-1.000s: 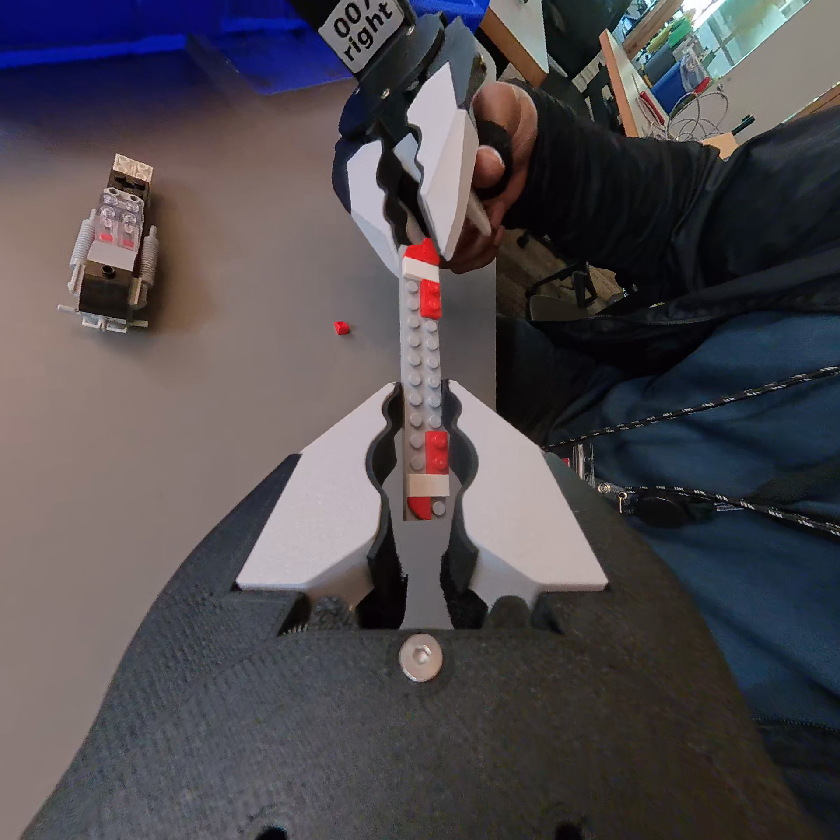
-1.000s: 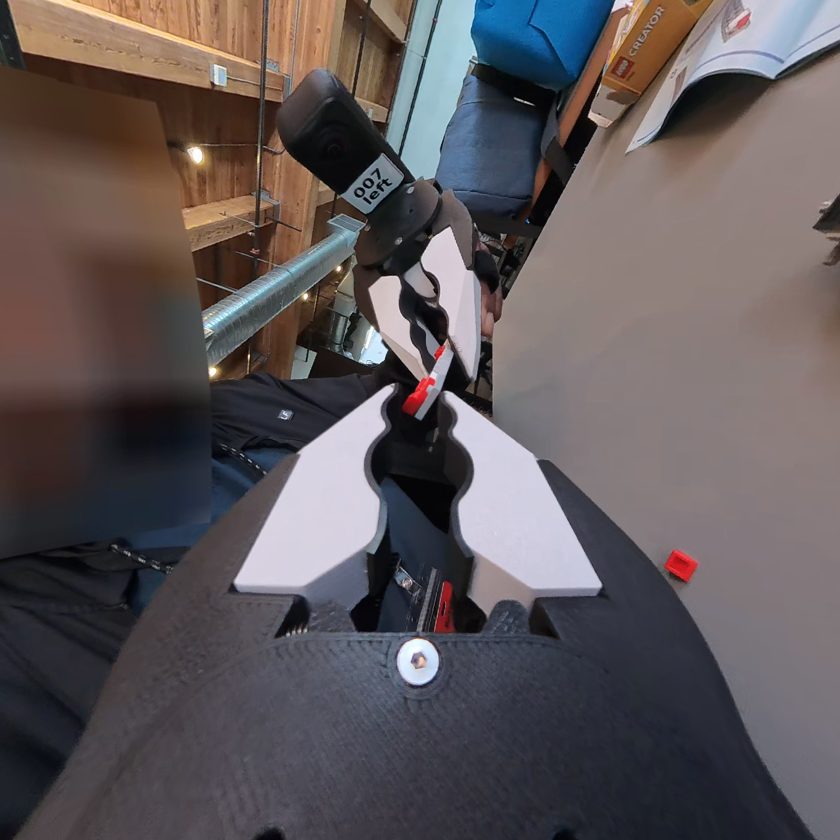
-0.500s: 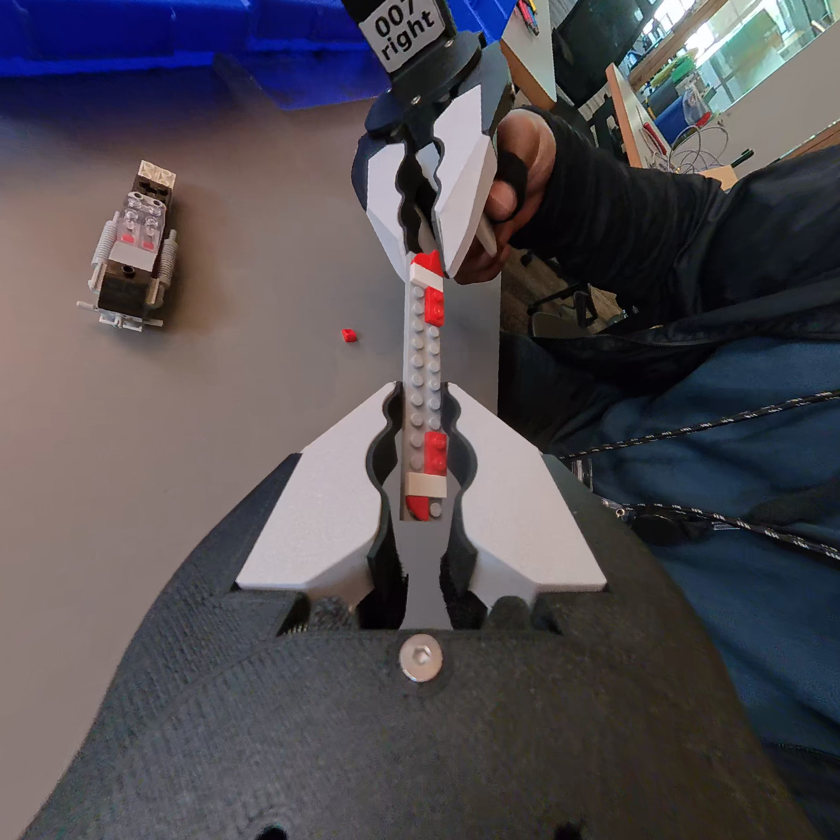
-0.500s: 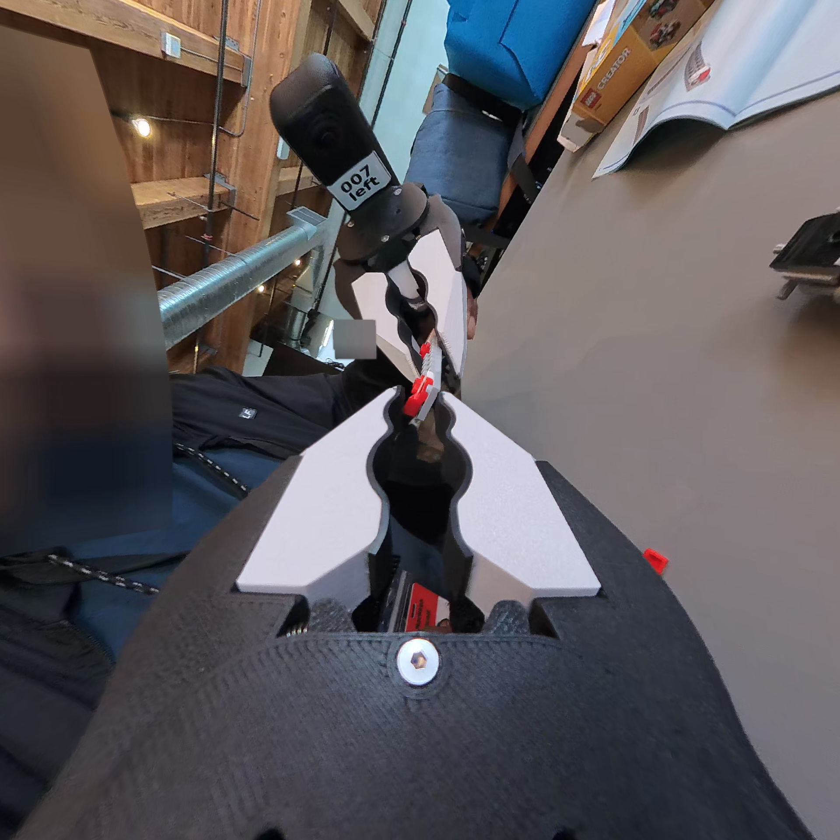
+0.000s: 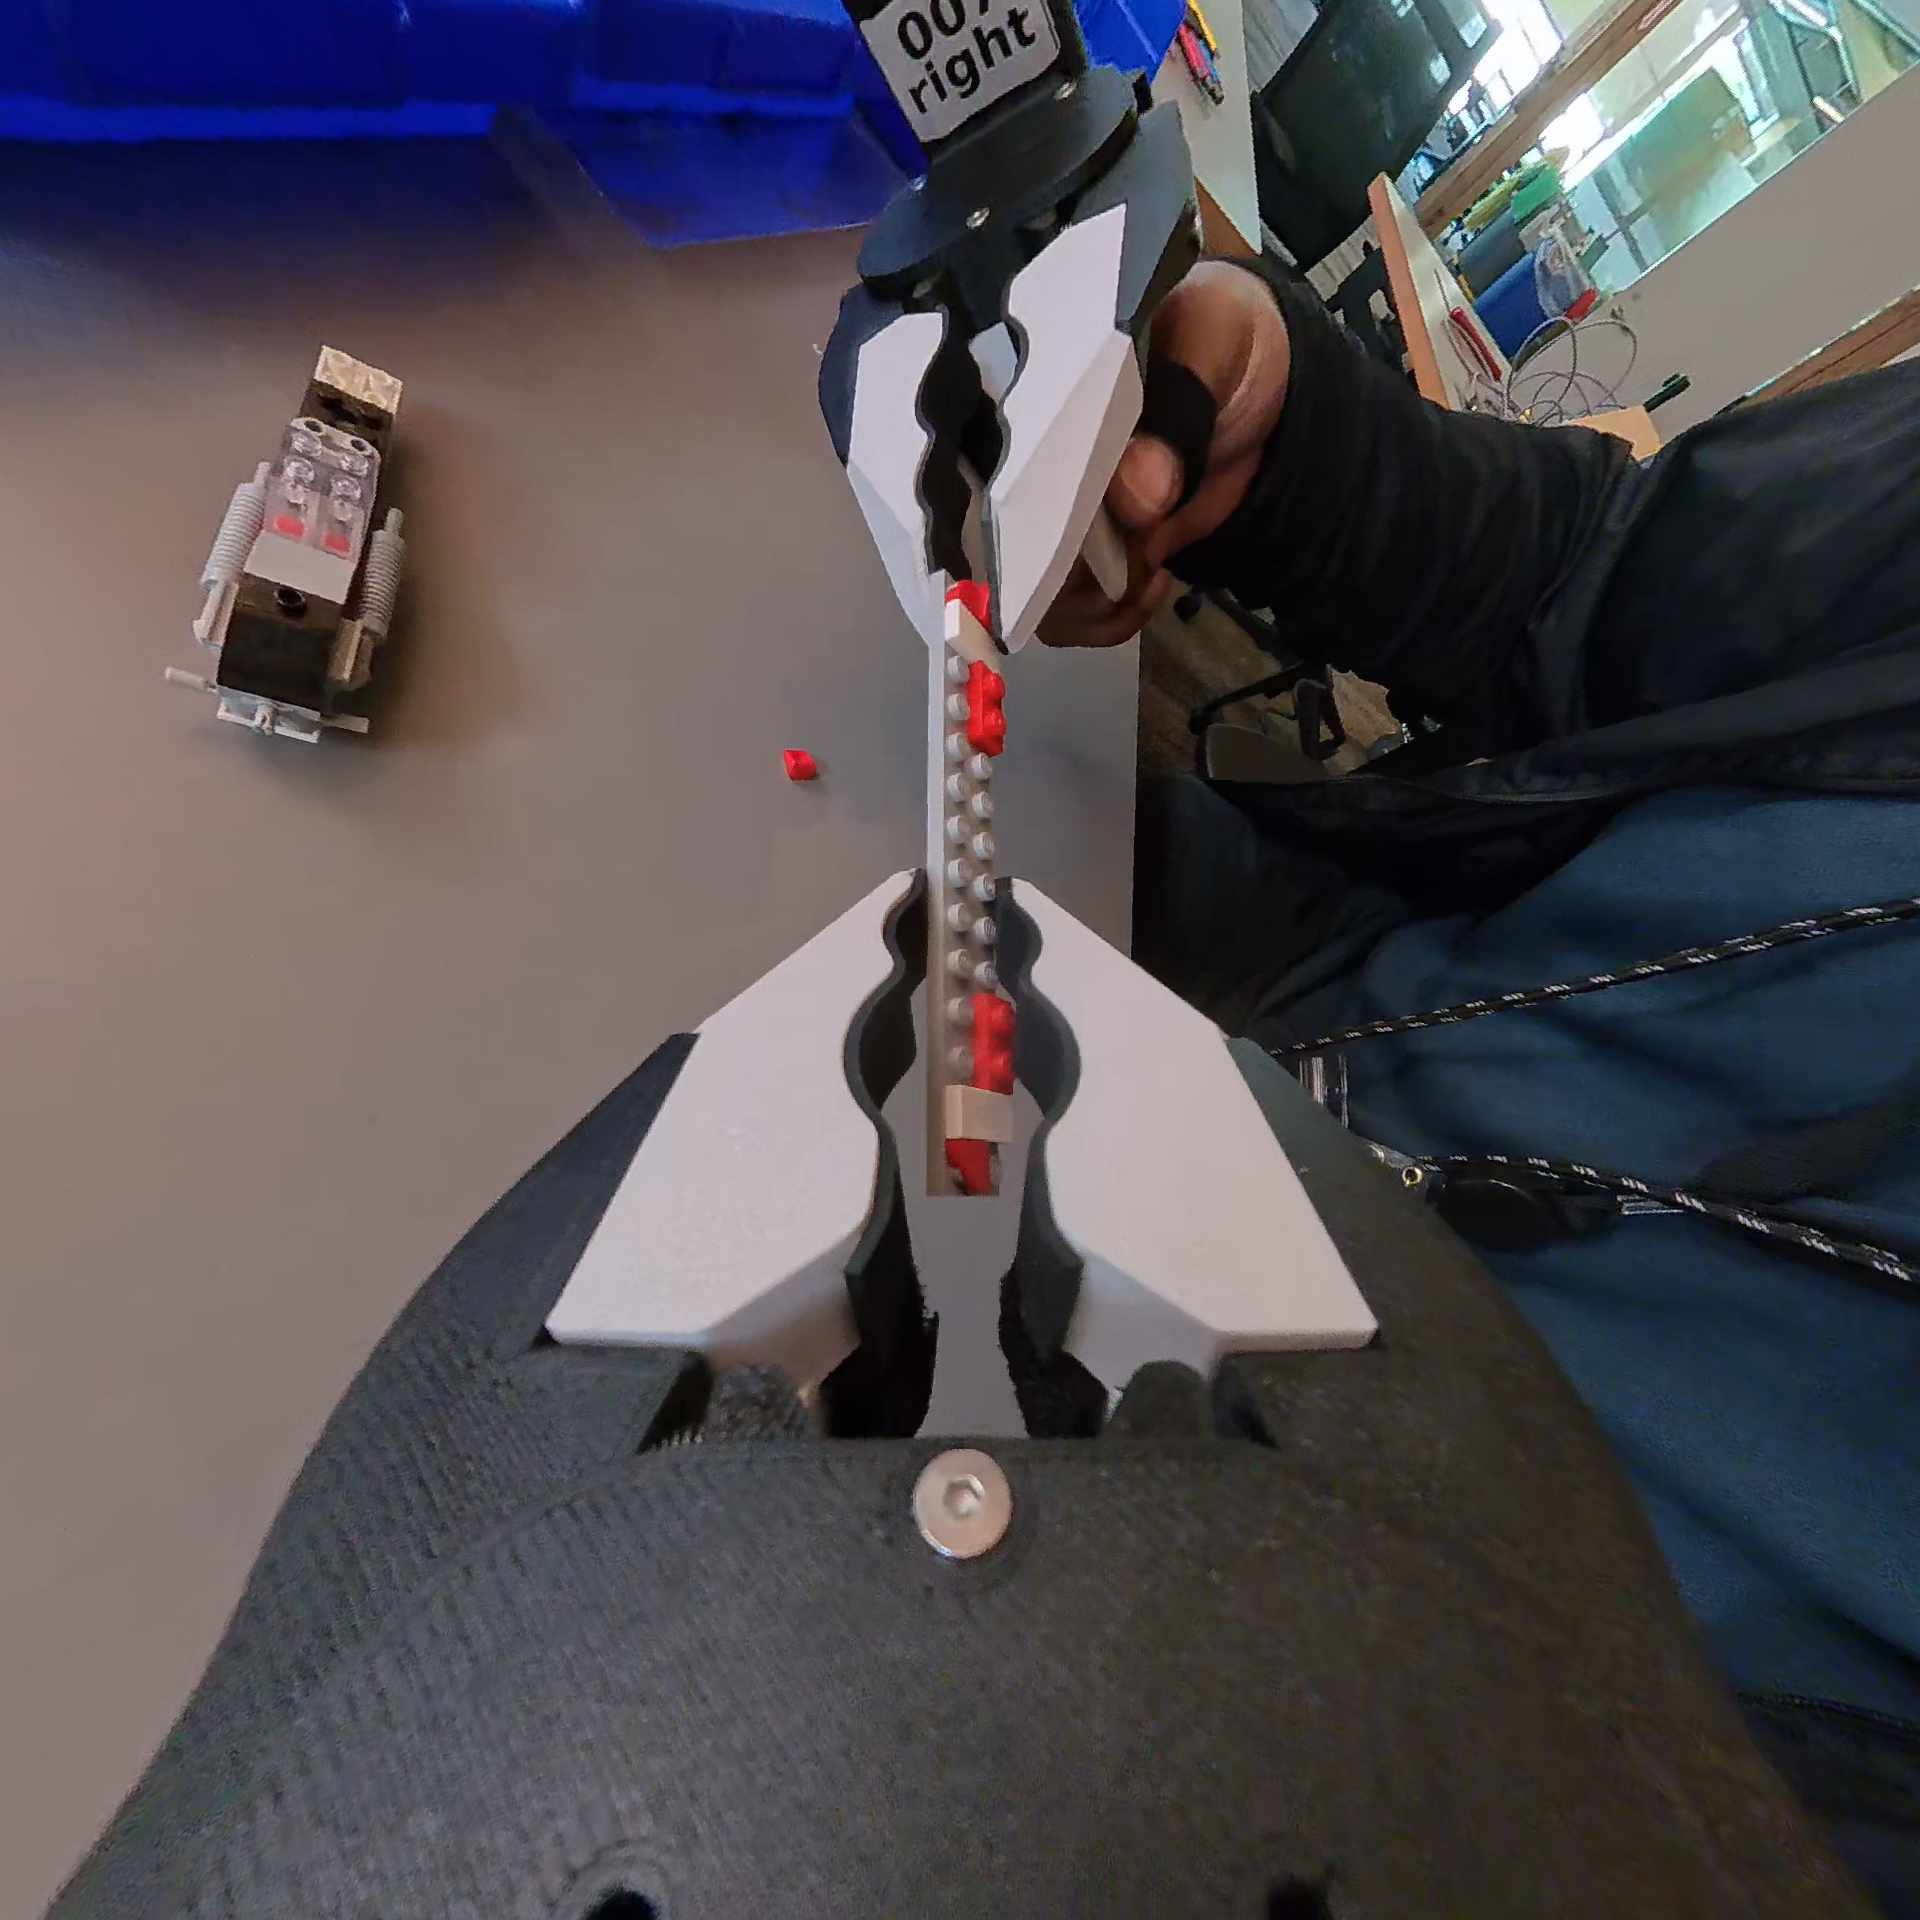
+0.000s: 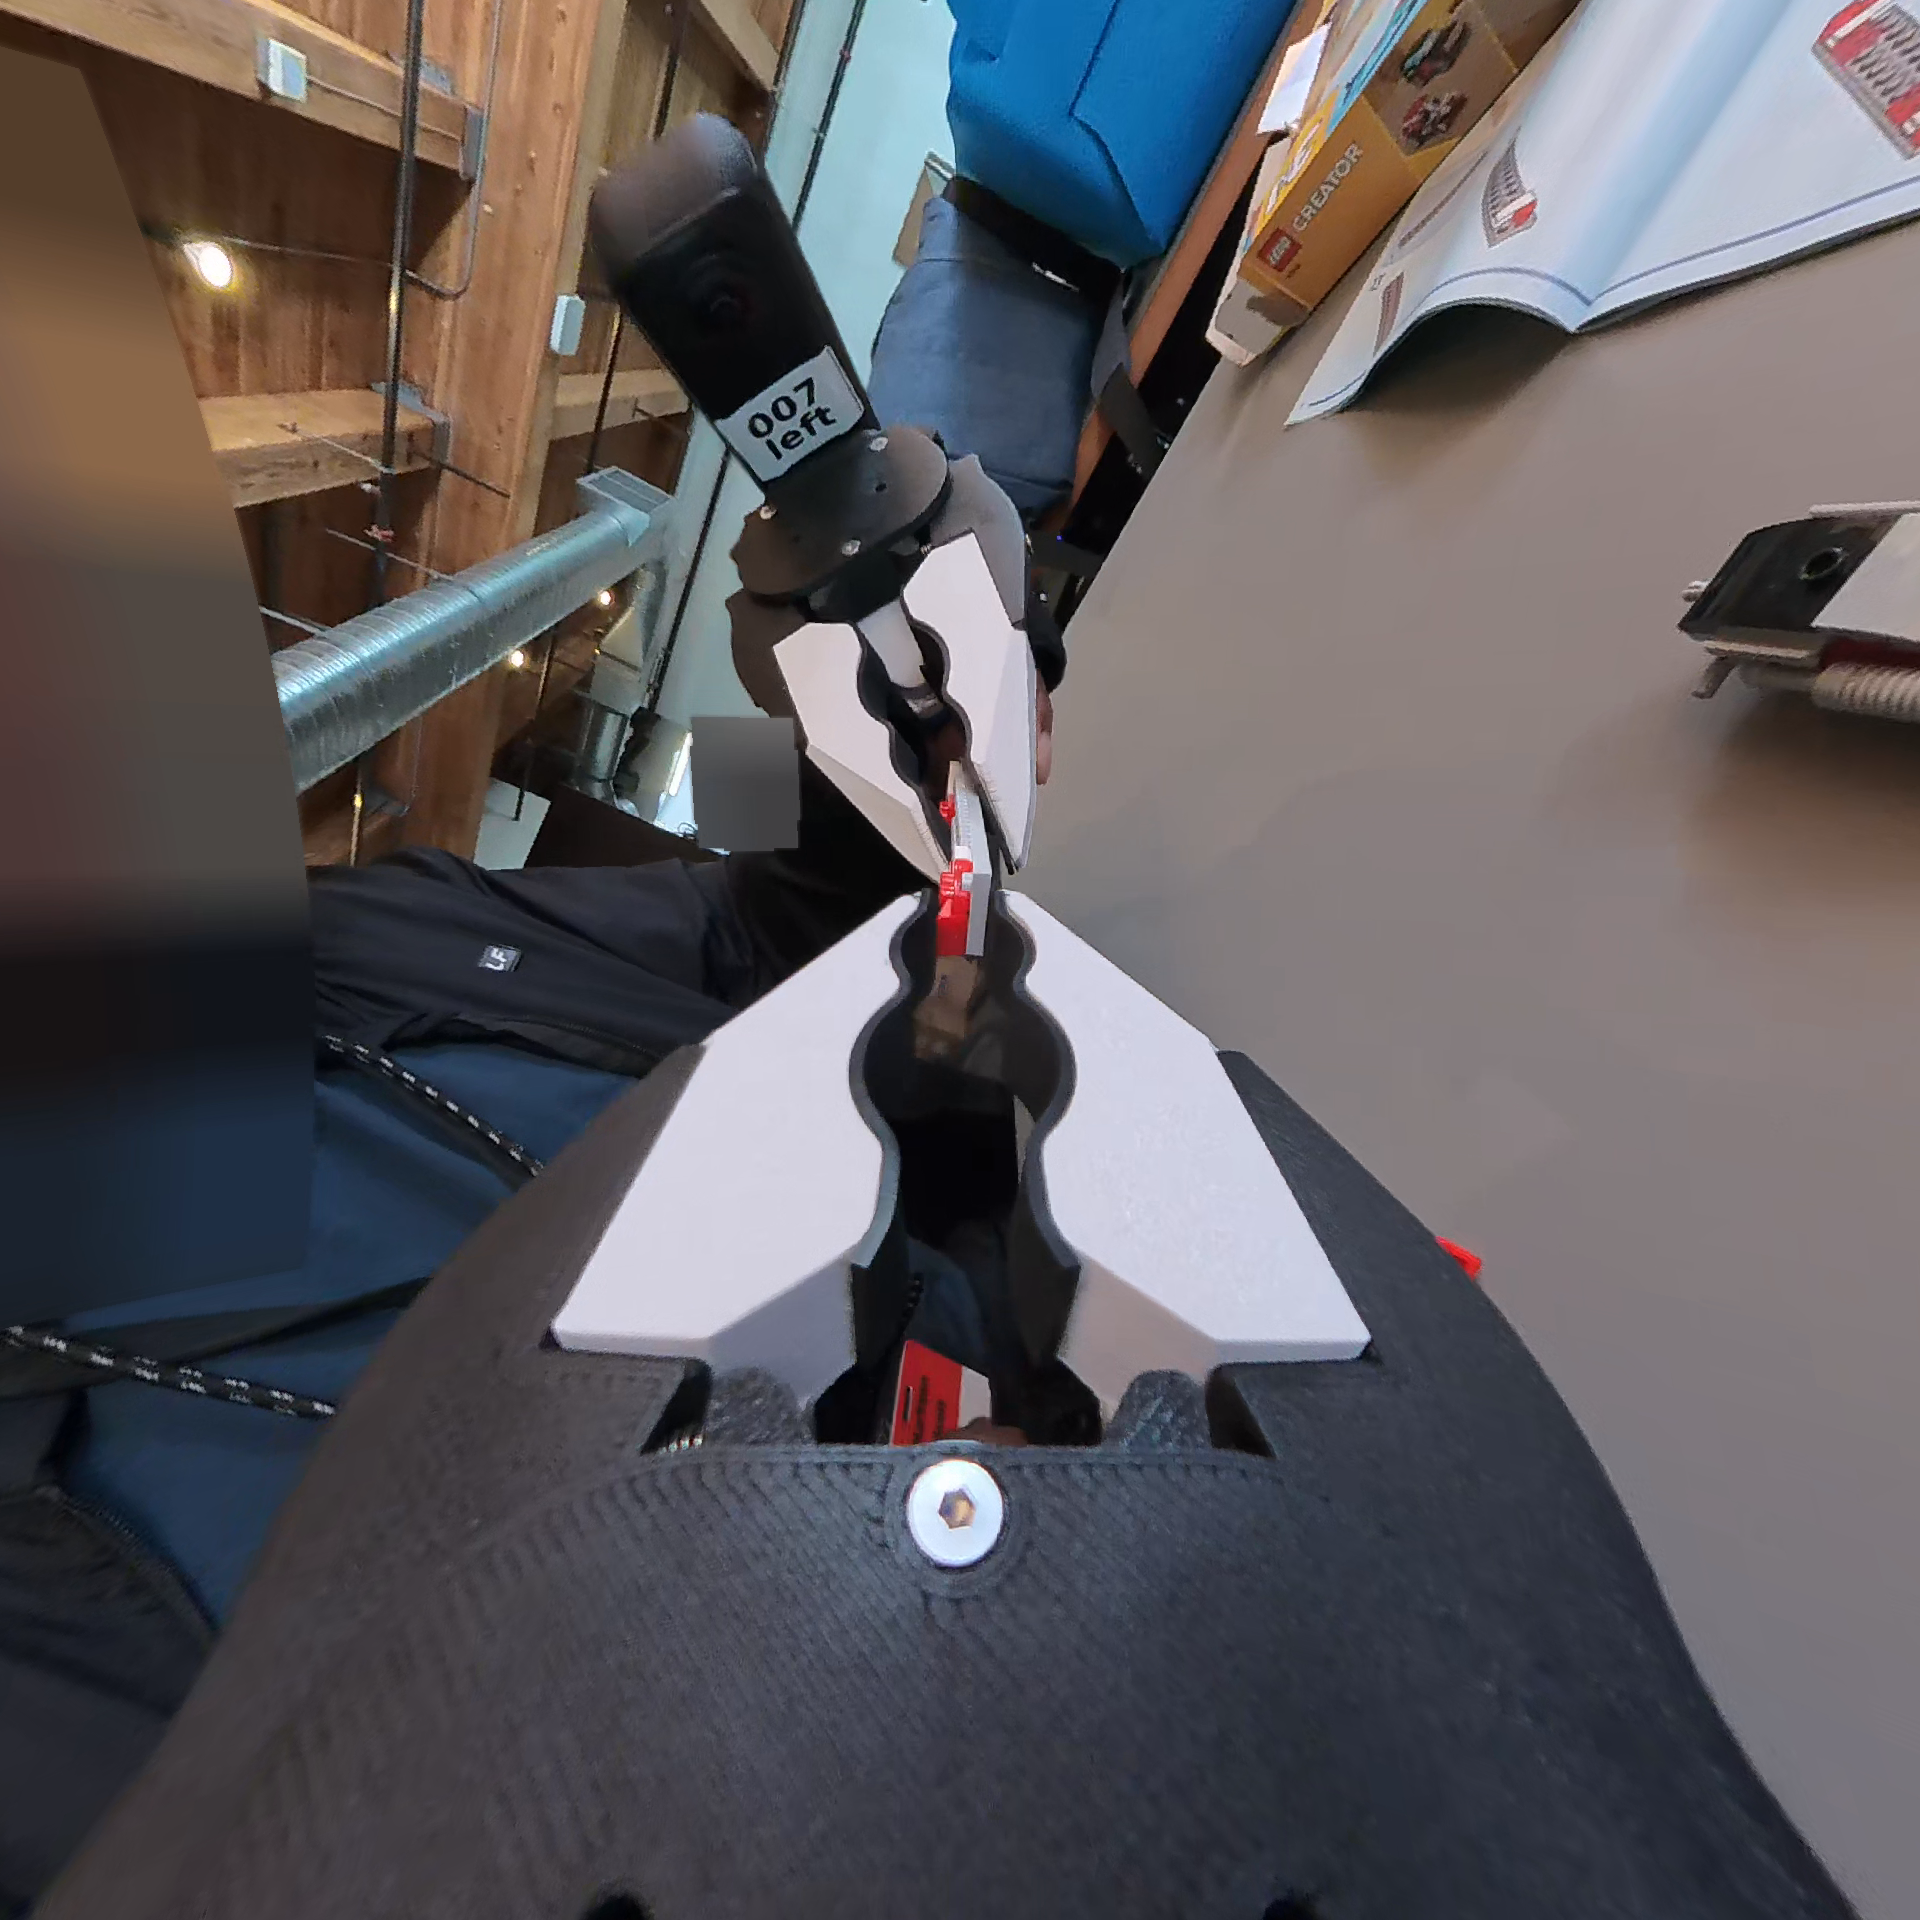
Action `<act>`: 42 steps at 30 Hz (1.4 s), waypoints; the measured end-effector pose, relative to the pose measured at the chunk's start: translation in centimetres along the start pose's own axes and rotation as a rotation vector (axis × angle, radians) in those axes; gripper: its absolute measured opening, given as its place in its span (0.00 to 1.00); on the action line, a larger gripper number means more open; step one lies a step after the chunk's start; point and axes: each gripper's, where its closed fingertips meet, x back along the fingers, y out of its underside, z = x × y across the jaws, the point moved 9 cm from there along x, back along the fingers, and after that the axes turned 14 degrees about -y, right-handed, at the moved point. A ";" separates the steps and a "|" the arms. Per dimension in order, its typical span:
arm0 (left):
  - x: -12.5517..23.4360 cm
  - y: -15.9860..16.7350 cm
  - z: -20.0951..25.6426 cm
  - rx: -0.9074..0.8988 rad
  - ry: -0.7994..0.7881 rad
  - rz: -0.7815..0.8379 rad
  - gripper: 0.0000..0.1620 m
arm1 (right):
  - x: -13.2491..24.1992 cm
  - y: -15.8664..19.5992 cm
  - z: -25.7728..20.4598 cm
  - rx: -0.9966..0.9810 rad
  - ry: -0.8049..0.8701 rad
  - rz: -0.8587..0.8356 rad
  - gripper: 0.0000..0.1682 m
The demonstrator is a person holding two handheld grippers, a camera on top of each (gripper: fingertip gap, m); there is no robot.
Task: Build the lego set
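Observation:
A long grey Lego plate [image 5: 966, 831] carries red and white pieces at both ends. My left gripper [image 5: 961, 883] is shut on its near half and holds it in the air over the table edge. My right gripper [image 5: 971, 634] comes from the opposite side, and its tips are closed round the red and white far end. In the right wrist view that end [image 6: 951, 914] sits between my right gripper's tips [image 6: 963, 909], with the left gripper [image 6: 971, 868] just beyond. A small loose red piece [image 5: 800, 766] lies on the grey table [image 5: 520, 935].
A black and grey Lego sub-build [image 5: 296, 561] lies on the table at the left; it also shows in the right wrist view [image 6: 1829, 623]. Blue bins [image 5: 312, 83] stand at the back. An open instruction booklet [image 6: 1662, 208] and a Lego box [image 6: 1340, 197] are farther off. A person's blue jacket [image 5: 1558, 1039] is beyond the table edge.
My right gripper has moved onto the far end of the plate, and its fingers have narrowed round it. The left gripper keeps its hold; the plate has rolled slightly.

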 end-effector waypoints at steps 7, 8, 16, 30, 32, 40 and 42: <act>-0.2 0.3 -0.1 0.020 0.021 -0.004 0.06 | -0.1 0.0 -0.2 0.024 0.033 -0.035 0.03; -0.3 0.3 -0.1 0.027 0.023 -0.001 0.05 | -0.1 -0.1 -0.2 0.025 0.037 -0.033 0.04; -0.5 0.6 -0.7 0.149 0.099 0.052 0.02 | 0.0 -0.7 -0.3 0.043 -0.006 0.066 0.13; -1.3 1.9 -0.9 0.258 0.206 0.116 0.02 | 0.8 0.0 0.1 0.049 -0.053 0.122 0.15; -1.3 1.9 -0.7 0.248 0.217 0.119 0.02 | 0.6 0.1 0.0 0.049 -0.086 0.111 0.14; -0.9 1.6 0.0 0.212 0.248 0.120 0.02 | 0.3 0.3 -0.3 0.066 -0.173 0.078 0.07; -0.8 1.5 0.1 0.203 0.250 0.117 0.02 | 0.2 0.4 -0.4 0.071 -0.185 0.076 0.05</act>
